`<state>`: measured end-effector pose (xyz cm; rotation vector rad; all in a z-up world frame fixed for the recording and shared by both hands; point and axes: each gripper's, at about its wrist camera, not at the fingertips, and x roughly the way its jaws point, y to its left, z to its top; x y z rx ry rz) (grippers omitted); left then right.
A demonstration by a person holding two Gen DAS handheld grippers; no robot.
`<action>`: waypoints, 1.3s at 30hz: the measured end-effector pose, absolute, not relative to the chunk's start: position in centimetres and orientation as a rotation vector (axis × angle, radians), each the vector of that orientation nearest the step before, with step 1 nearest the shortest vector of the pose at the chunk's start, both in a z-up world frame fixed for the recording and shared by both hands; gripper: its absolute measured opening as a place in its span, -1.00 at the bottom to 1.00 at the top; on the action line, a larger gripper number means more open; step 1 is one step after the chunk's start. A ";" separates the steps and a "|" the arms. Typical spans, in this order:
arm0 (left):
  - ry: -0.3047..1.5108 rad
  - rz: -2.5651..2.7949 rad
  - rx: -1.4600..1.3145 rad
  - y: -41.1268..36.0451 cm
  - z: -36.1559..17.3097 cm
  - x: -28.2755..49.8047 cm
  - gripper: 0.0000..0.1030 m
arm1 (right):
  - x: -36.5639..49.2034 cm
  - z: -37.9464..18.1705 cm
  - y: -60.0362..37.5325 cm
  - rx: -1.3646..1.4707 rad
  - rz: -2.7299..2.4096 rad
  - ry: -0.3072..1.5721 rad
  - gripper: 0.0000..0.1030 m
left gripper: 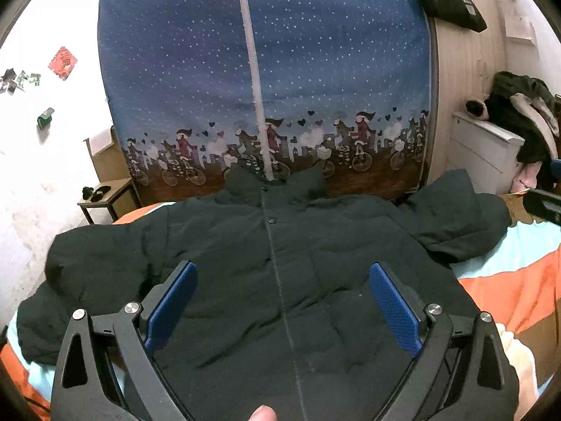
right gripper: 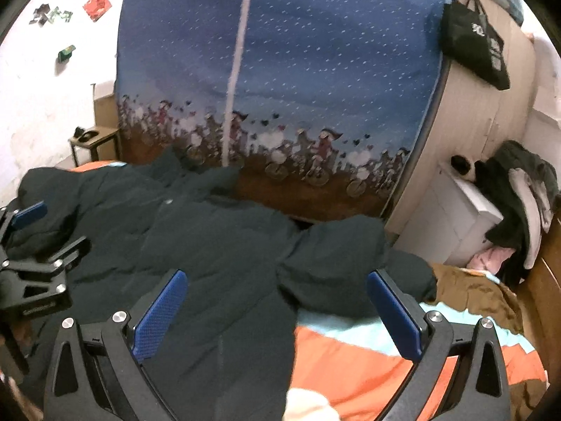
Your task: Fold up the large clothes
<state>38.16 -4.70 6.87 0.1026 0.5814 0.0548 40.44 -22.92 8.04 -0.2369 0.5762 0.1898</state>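
A large dark green padded coat (left gripper: 273, 263) lies front up on the bed, collar at the far end, both sleeves spread outward. My left gripper (left gripper: 282, 273) is open and empty, hovering over the coat's lower middle near the front closure line. In the right wrist view the same coat (right gripper: 196, 238) fills the left and centre, with its right sleeve (right gripper: 343, 256) lying toward the bed's edge. My right gripper (right gripper: 277, 282) is open and empty above the coat's right side, near where the sleeve meets the body. The left gripper (right gripper: 31, 245) shows at the left edge.
The bed has an orange, light blue and brown striped cover (left gripper: 519, 280). A blue printed curtain (left gripper: 263, 80) hangs behind the bed. A white drawer unit (right gripper: 463, 224) piled with clothes (right gripper: 522, 193) stands at the right, a small wooden side table (left gripper: 105, 200) at the left.
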 end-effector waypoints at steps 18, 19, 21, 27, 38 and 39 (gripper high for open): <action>0.611 0.001 0.196 -10.0 0.2 47.1 0.87 | 51.6 0.7 -34.0 -0.084 0.054 0.558 1.00; 0.615 -0.003 0.196 -10.3 -0.2 47.8 0.87 | 52.4 0.0 -35.3 -0.061 0.037 0.575 1.00; 0.623 -0.009 0.192 -11.0 -1.0 48.9 0.87 | 53.1 -1.1 -36.9 -0.037 0.007 0.595 1.00; 0.664 -0.009 0.171 -12.9 -3.6 52.8 0.87 | 54.9 -4.5 -41.7 0.100 -0.039 0.671 1.00; 0.725 -0.005 0.193 -16.4 -7.5 58.4 0.86 | 57.7 -9.0 -49.4 0.539 -0.086 0.731 1.00; 0.737 -0.014 0.188 -16.5 -7.8 58.8 0.87 | 57.8 -9.0 -50.1 0.565 -0.099 0.724 1.00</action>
